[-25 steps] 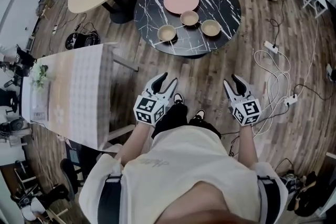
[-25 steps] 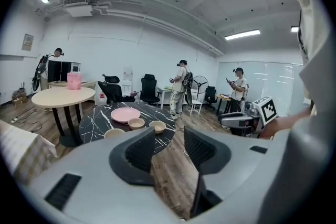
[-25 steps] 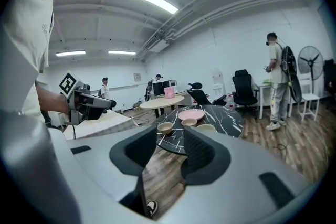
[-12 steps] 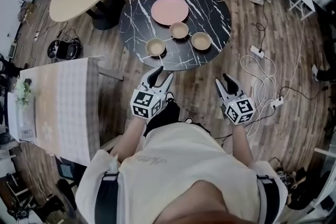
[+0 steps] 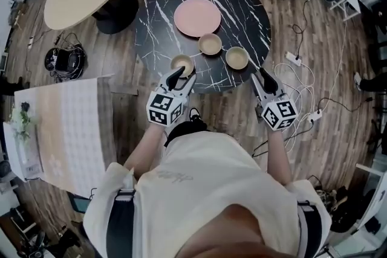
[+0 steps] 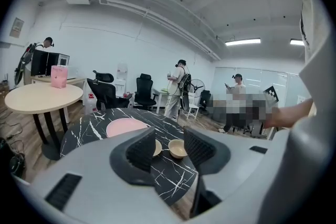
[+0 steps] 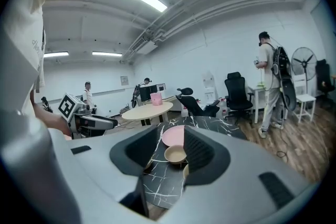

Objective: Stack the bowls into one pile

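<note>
Holds nothing: left gripper [image 5: 181,75] and right gripper [image 5: 260,74] both wide. Three bowls [image 5: 210,43] apart on the dark marbled surface [image 5: 157,27], near pink plate [image 5: 197,17]. Probably light, rigid, slick, chippable; best pinched across a rim.

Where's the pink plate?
In the head view, the pink plate lies on the black marble table, toward its far side, just beyond the middle bowl.

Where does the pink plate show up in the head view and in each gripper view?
Head view: pink plate upper centre, on the black marble table's far half.
Left gripper view: left of centre, just beyond the left jaw.
Right gripper view: centre, seen through the jaw gap, behind a bowl.
Shared landmark: the black marble table under it.
</note>
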{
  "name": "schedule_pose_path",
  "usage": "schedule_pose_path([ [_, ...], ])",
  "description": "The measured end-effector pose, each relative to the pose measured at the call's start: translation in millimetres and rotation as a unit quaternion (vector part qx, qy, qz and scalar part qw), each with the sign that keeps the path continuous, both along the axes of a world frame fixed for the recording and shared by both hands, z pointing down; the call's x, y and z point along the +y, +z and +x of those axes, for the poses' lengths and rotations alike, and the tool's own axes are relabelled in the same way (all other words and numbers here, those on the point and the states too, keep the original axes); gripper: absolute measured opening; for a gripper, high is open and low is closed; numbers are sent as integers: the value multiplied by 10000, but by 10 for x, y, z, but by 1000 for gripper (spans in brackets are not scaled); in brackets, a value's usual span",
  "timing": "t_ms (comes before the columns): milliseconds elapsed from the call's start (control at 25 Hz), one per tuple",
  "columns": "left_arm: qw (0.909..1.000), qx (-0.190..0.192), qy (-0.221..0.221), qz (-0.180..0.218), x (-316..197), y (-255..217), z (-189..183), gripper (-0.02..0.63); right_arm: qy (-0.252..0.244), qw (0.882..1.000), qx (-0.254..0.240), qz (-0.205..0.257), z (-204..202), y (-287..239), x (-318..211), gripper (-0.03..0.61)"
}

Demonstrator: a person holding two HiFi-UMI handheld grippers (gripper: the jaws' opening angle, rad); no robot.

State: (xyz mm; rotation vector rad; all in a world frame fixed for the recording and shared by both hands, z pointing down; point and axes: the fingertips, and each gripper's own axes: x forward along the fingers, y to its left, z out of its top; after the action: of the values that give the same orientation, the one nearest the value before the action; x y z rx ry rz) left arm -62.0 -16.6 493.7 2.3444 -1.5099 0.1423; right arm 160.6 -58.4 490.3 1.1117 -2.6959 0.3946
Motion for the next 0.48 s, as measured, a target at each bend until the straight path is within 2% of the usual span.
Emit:
schedule_pose_path([
  [120, 9995, -19, 315, 40, -183, 6, 21, 187, 278, 9980, -494, -262, -41, -21, -137, 152],
  [200, 9979, -200, 603, 130, -290, 22, 45, 187, 571, 9924, -972, -487, 17, -14, -224, 152],
  [240, 9969, -301, 706, 165, -339, 39, 53, 187, 730, 9902, -1048, -558, 77, 15, -257, 152],
  [480, 9955, -354, 870, 126, -518, 93, 20, 186, 1318, 9866, -711, -640, 431, 216, -354, 152],
])
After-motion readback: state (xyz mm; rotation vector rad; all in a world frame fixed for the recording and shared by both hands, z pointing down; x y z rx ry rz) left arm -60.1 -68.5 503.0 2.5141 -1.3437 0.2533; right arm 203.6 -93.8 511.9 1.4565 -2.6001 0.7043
